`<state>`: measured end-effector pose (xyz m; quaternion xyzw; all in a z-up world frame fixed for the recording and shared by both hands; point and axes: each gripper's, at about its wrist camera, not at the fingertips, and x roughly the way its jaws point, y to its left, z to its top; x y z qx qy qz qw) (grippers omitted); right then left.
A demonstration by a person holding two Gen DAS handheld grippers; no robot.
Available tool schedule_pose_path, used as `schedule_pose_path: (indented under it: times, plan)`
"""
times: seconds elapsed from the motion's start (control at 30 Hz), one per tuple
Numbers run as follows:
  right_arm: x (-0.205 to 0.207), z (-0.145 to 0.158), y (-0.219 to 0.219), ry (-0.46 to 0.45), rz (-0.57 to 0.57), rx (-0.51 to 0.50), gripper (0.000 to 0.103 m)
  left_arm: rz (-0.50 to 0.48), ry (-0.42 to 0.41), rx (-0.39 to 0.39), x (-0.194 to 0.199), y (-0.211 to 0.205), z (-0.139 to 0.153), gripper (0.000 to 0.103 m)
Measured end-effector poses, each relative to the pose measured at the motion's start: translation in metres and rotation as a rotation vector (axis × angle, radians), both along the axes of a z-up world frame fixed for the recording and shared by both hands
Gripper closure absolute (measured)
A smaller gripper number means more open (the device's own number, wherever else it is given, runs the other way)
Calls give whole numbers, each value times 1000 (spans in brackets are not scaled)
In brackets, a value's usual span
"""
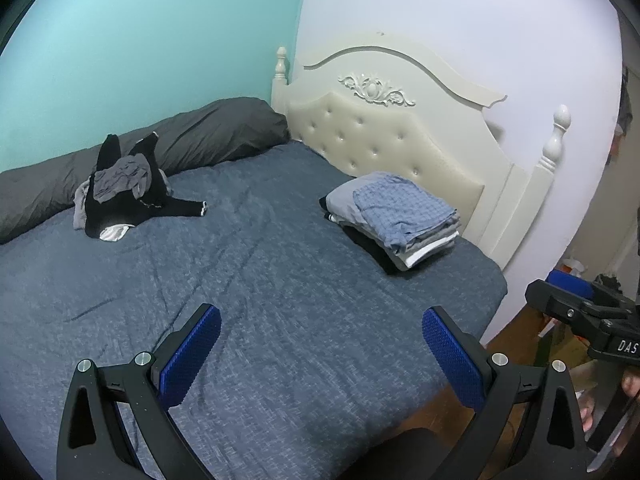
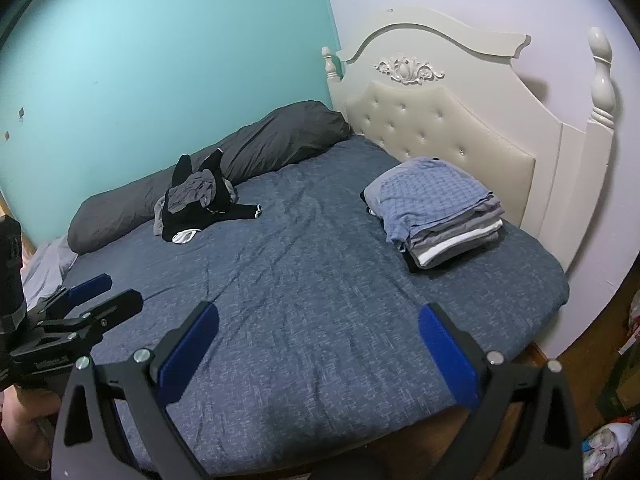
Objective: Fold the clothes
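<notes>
A heap of unfolded black, grey and white clothes lies at the far left of the bed, against a long dark pillow; it also shows in the right wrist view. A neat stack of folded clothes with a blue checked piece on top sits near the headboard, also in the right wrist view. My left gripper is open and empty above the near part of the bed. My right gripper is open and empty too, to the right of the left one.
The bed has a blue-grey cover and a cream tufted headboard. A long dark pillow lies along the teal wall. Wooden floor and clutter lie right of the bed.
</notes>
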<state>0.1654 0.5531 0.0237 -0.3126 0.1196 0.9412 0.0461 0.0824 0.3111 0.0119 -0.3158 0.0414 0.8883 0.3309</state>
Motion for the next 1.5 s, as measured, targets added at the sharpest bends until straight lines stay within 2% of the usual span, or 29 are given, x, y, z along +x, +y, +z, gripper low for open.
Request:
schedule_pose_path:
  times: [1.5]
  plan:
    - [6, 4, 0, 19, -8, 14, 2, 17, 24, -4, 3, -7, 1, 0]
